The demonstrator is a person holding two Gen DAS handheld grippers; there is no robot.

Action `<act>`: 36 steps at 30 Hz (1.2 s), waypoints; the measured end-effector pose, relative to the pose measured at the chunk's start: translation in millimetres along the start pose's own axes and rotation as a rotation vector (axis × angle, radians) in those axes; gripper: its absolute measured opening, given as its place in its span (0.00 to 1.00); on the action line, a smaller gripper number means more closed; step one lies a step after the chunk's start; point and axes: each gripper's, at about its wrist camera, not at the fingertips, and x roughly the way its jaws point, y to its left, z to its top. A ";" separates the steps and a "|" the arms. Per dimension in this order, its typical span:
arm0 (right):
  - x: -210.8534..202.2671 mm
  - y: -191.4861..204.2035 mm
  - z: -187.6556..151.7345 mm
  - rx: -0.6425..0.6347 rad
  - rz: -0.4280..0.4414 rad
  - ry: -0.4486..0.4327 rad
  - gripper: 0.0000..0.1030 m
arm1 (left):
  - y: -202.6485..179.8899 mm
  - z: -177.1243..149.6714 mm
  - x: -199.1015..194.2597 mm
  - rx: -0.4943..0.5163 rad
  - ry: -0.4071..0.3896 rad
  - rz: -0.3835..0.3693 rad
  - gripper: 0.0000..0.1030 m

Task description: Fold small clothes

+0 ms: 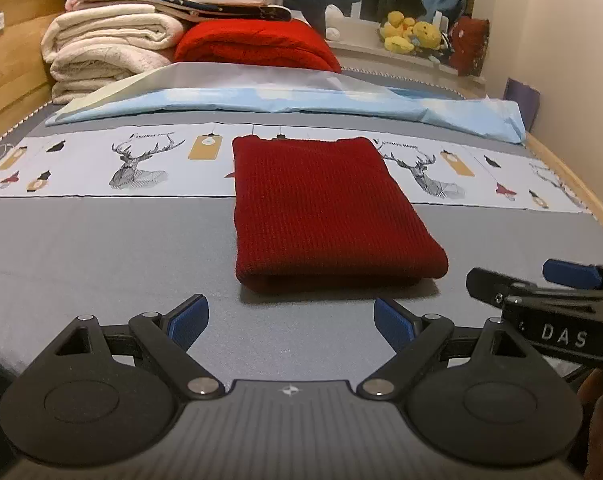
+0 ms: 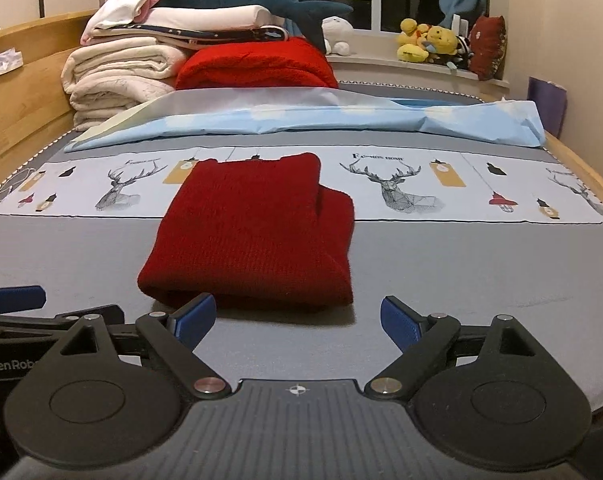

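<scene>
A dark red knitted garment (image 1: 325,212) lies folded into a flat rectangle on the grey bed sheet (image 1: 101,248). It also shows in the right wrist view (image 2: 253,236), with a folded part sticking out on its right side. My left gripper (image 1: 291,322) is open and empty, just short of the garment's near edge. My right gripper (image 2: 297,320) is open and empty, also just short of the near edge. The right gripper shows at the right edge of the left wrist view (image 1: 541,288).
A light blue sheet (image 1: 285,96) lies across the bed behind the garment. Stacked cream blankets (image 1: 105,48) and a bright red blanket (image 1: 257,44) sit at the head. Wooden bed rails (image 1: 5,64) run along both sides. Plush toys (image 1: 413,32) sit on the window sill.
</scene>
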 end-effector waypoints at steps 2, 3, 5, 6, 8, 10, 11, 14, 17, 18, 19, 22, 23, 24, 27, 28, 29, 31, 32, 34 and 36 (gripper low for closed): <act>-0.1 1.8 -0.6 -0.003 0.003 0.001 0.87 | 1.7 1.0 -0.1 -0.001 -0.002 -0.004 0.90; 0.3 3.0 -0.8 -0.007 0.002 0.002 0.87 | 2.0 1.2 -0.1 0.001 -0.003 -0.004 0.90; 0.7 4.4 -1.0 -0.015 -0.001 0.001 0.87 | 2.3 0.8 0.0 0.001 -0.003 -0.007 0.90; 1.0 4.6 -0.8 -0.016 -0.002 0.000 0.87 | 2.4 0.7 0.4 0.000 -0.001 -0.010 0.90; 1.6 3.7 -0.4 -0.015 -0.003 -0.001 0.87 | 1.7 0.3 0.7 0.000 -0.001 -0.016 0.90; 2.3 4.1 -0.4 -0.015 -0.006 -0.001 0.87 | 0.4 0.0 0.5 0.005 -0.005 -0.017 0.90; 2.4 4.6 -0.3 -0.017 -0.007 -0.001 0.87 | 1.4 -0.3 0.6 0.007 -0.006 -0.017 0.90; 2.0 6.1 -1.1 -0.021 -0.010 -0.007 0.87 | 2.7 -0.3 1.2 0.001 -0.007 -0.021 0.90; 1.2 7.5 -1.1 -0.022 -0.009 -0.011 0.87 | 3.2 -1.0 1.0 0.000 -0.007 -0.022 0.90; 1.2 7.5 -1.1 -0.022 -0.010 -0.010 0.87 | 3.3 -1.1 1.0 -0.001 -0.007 -0.022 0.90; 1.0 7.6 -1.1 -0.023 -0.010 -0.010 0.87 | 3.5 -1.0 0.9 -0.001 -0.007 -0.023 0.90; 1.1 7.5 -1.2 -0.022 -0.010 -0.011 0.87 | 3.6 -1.4 0.9 0.000 -0.007 -0.022 0.90; 1.3 7.3 -1.0 -0.022 -0.009 -0.009 0.87 | 3.6 -1.5 0.8 0.001 -0.008 -0.021 0.90; 1.2 7.6 -1.0 -0.022 -0.009 -0.008 0.87 | 4.0 -1.7 0.8 0.001 -0.008 -0.021 0.90; 0.3 8.4 -0.9 -0.023 -0.010 -0.009 0.87 | 4.6 -2.0 0.4 -0.001 -0.007 -0.023 0.90; 0.1 8.5 -0.8 -0.023 -0.010 -0.009 0.87 | 4.6 -1.8 0.4 0.000 -0.007 -0.023 0.90; 0.1 8.6 -0.4 -0.023 -0.010 -0.008 0.87 | 4.6 -1.8 0.4 0.000 -0.007 -0.023 0.90; -0.3 8.7 -0.2 -0.024 -0.011 -0.009 0.87 | 4.6 -1.9 0.4 0.000 -0.008 -0.023 0.90; -0.2 8.7 0.3 -0.024 -0.011 -0.009 0.87 | 4.4 -1.9 0.3 0.001 -0.008 -0.023 0.90; -0.3 8.6 0.3 -0.024 -0.011 -0.008 0.86 | 4.5 -2.2 0.0 0.001 -0.009 -0.023 0.90; -0.2 8.5 0.2 -0.024 -0.010 -0.009 0.86 | 4.3 -2.2 0.1 0.001 -0.009 -0.023 0.90</act>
